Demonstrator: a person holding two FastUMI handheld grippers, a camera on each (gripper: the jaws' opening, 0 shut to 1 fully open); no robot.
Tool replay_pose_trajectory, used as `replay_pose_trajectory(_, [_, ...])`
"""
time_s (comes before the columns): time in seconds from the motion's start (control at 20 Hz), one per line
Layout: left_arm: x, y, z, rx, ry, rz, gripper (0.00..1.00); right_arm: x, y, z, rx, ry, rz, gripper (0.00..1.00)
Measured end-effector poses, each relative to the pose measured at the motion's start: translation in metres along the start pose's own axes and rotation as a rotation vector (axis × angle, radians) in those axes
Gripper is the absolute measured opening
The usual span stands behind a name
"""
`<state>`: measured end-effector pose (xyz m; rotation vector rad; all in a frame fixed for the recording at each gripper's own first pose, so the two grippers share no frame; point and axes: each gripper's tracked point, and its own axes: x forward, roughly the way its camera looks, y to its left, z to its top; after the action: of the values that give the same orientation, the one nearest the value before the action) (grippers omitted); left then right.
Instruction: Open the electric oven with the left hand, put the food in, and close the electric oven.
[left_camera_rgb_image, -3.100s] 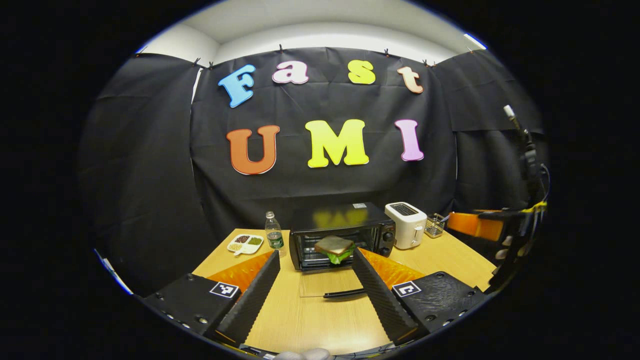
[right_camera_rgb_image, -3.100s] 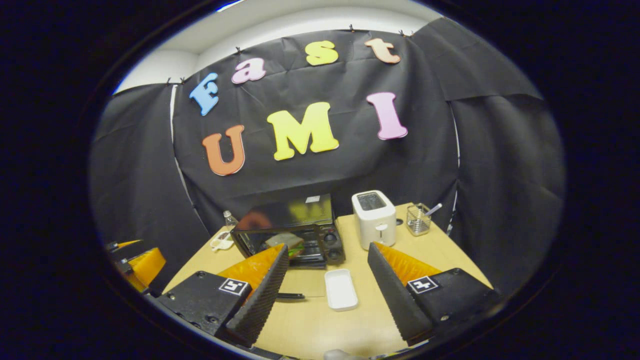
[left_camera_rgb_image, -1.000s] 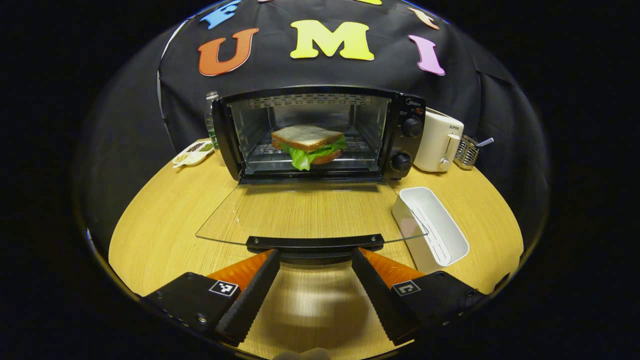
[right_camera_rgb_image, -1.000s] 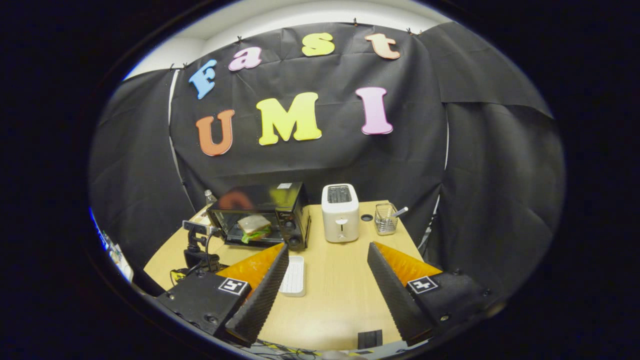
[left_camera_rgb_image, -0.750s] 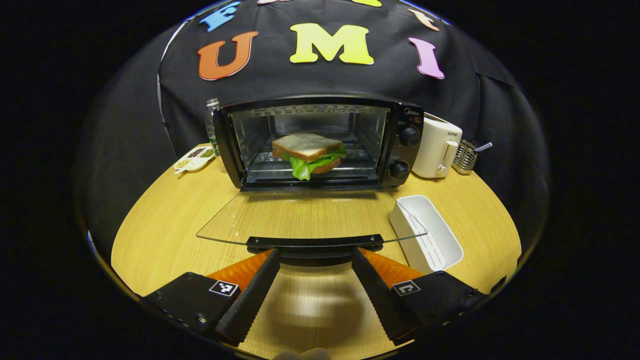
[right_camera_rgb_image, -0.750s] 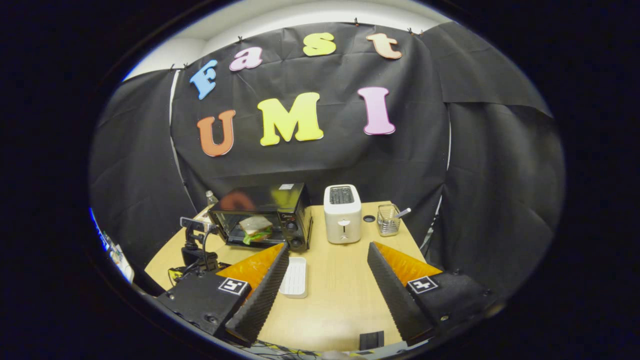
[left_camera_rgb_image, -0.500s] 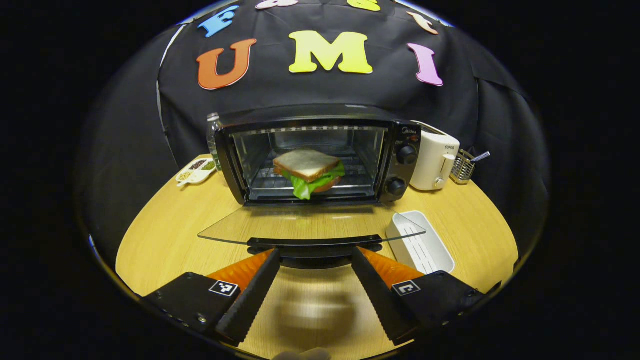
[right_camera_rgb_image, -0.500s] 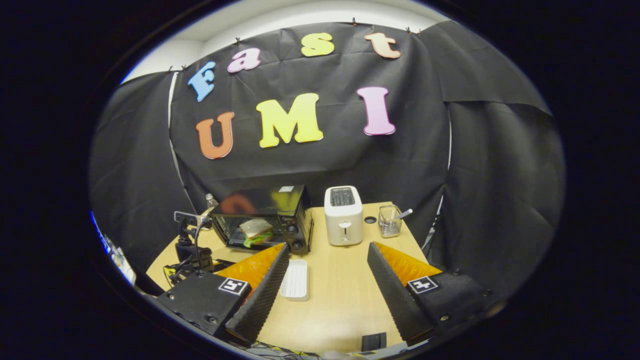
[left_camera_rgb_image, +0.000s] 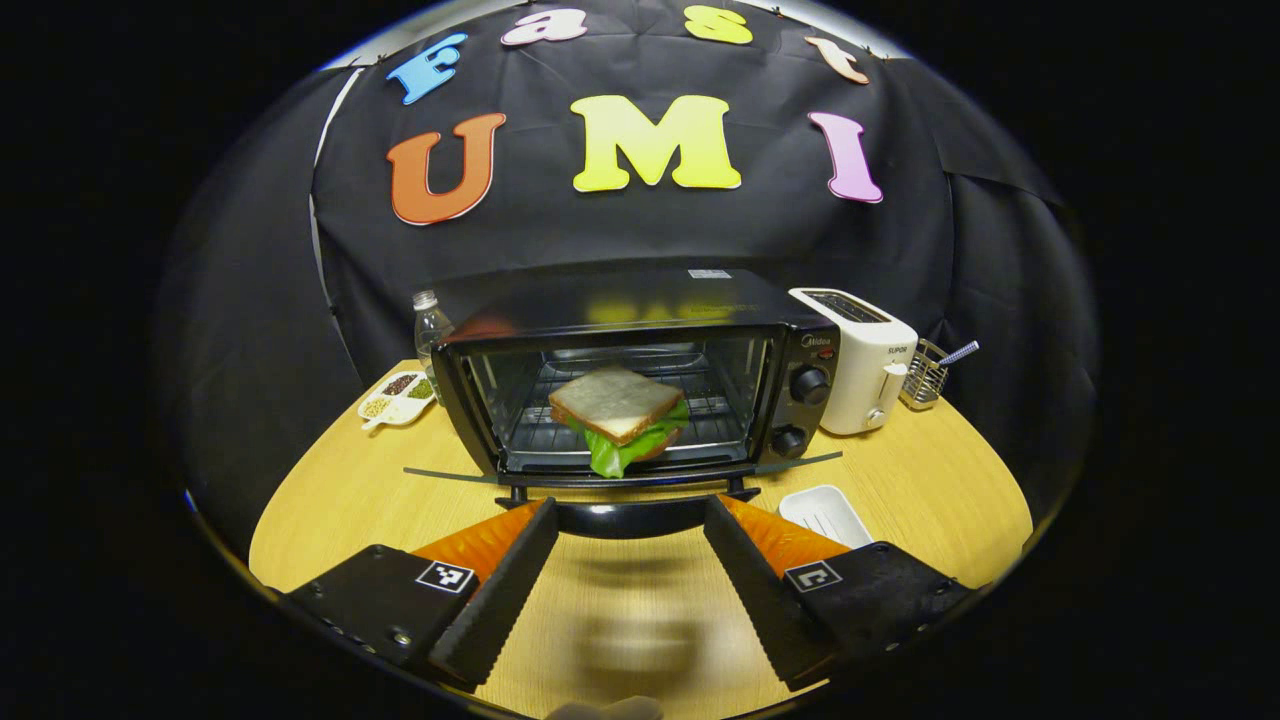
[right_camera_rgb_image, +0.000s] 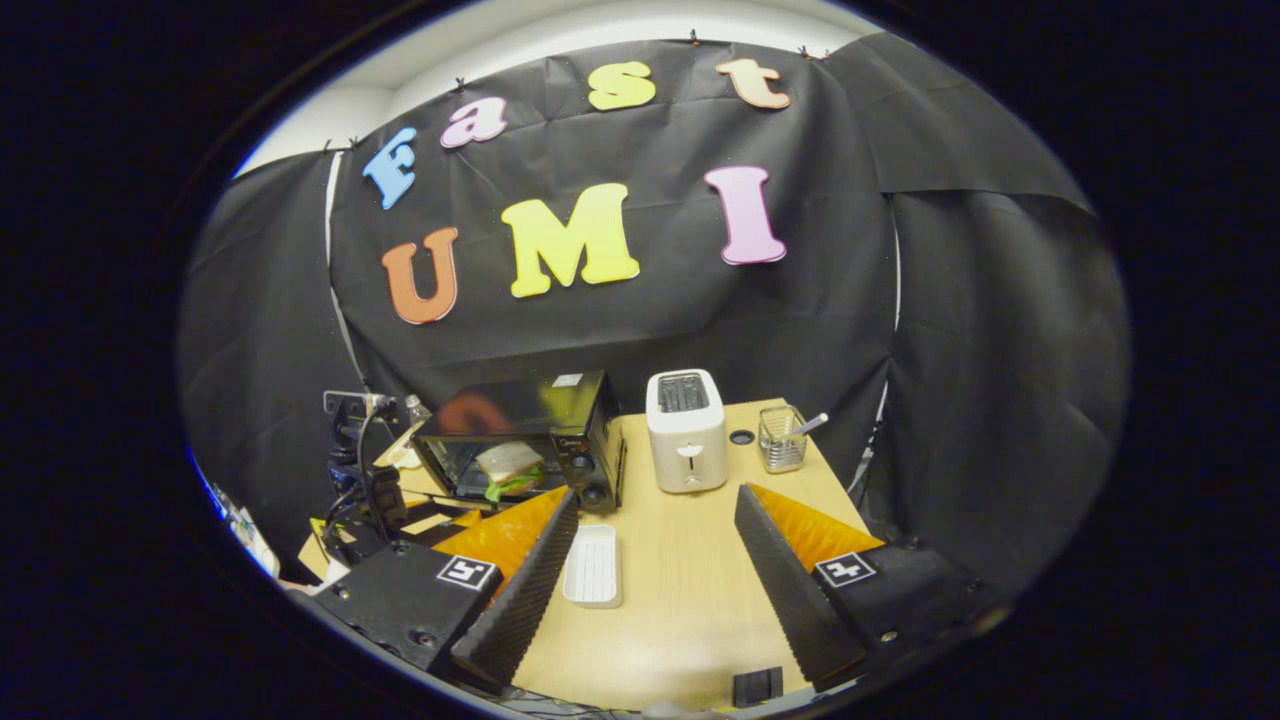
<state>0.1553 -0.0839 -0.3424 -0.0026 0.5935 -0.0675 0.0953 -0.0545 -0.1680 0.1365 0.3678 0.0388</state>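
Closing step in hand: left gripper (left_camera_rgb_image: 630, 525) sits right under the black door handle (left_camera_rgb_image: 628, 512) of the electric oven (left_camera_rgb_image: 640, 375), fingers spread wide either side of it, not pinching; whether they touch the handle I cannot tell. The glass door (left_camera_rgb_image: 800, 463) reads nearly edge-on straight ahead of the gripper, so it looks partly raised. The sandwich (left_camera_rgb_image: 617, 417) lies on the rack inside, just beyond the handle, lettuce hanging toward the front lip.

To do it well, in my judgement: keep the handle centred between the fingers, push up and forward along the hinge arc, no sideways drift, ease off at the end so the oven does not slide on the bench (left_camera_rgb_image: 930, 490). Watch the lettuce edge, it could catch in the door.

The right gripper (right_camera_rgb_image: 650, 555) hangs wide and empty well back from the oven, white tray (right_camera_rgb_image: 592, 565) just beside its left finger, toaster (right_camera_rgb_image: 685, 430) ahead of it.

Versus half a second back: door has swung higher, from a flat glass sheet to a thin line; oven looks lower in the left gripper view, with its top now showing; white tray is mostly hidden behind the left gripper's right-hand finger.
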Motion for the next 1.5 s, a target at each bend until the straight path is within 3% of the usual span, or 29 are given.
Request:
replay_pose_trajectory(0.4, [0.026, 0.005, 0.038, -0.019, -0.035, 0.020, 0.98, 0.007, -0.016, 0.003, 0.021, 0.008, -0.039, 1.00])
replay_pose_trajectory(0.9, [0.013, 0.012, 0.043, -0.006, -0.051, 0.026, 0.98, 0.004, -0.008, 0.014, -0.004, -0.008, -0.037, 1.00])
replay_pose_trajectory(1.3, [-0.093, 0.027, 0.117, -0.005, -0.243, 0.029, 0.97, -0.022, 0.032, 0.058, -0.058, -0.118, 0.036, 1.00])
replay_pose_trajectory(1.35, [-0.111, 0.031, 0.129, -0.008, -0.274, 0.030, 0.98, -0.027, 0.036, 0.065, -0.066, -0.141, 0.042, 0.91])
replay_pose_trajectory(1.4, [-0.132, 0.033, 0.143, -0.007, -0.311, 0.036, 0.97, -0.033, 0.041, 0.073, -0.076, -0.165, 0.047, 1.00])
replay_pose_trajectory(1.45, [-0.152, 0.037, 0.160, -0.011, -0.348, 0.045, 0.97, -0.039, 0.043, 0.081, -0.086, -0.191, 0.048, 0.90])
replay_pose_trajectory(1.5, [-0.172, 0.040, 0.172, -0.024, -0.376, 0.045, 0.97, -0.045, 0.047, 0.091, -0.094, -0.218, 0.051, 1.00])
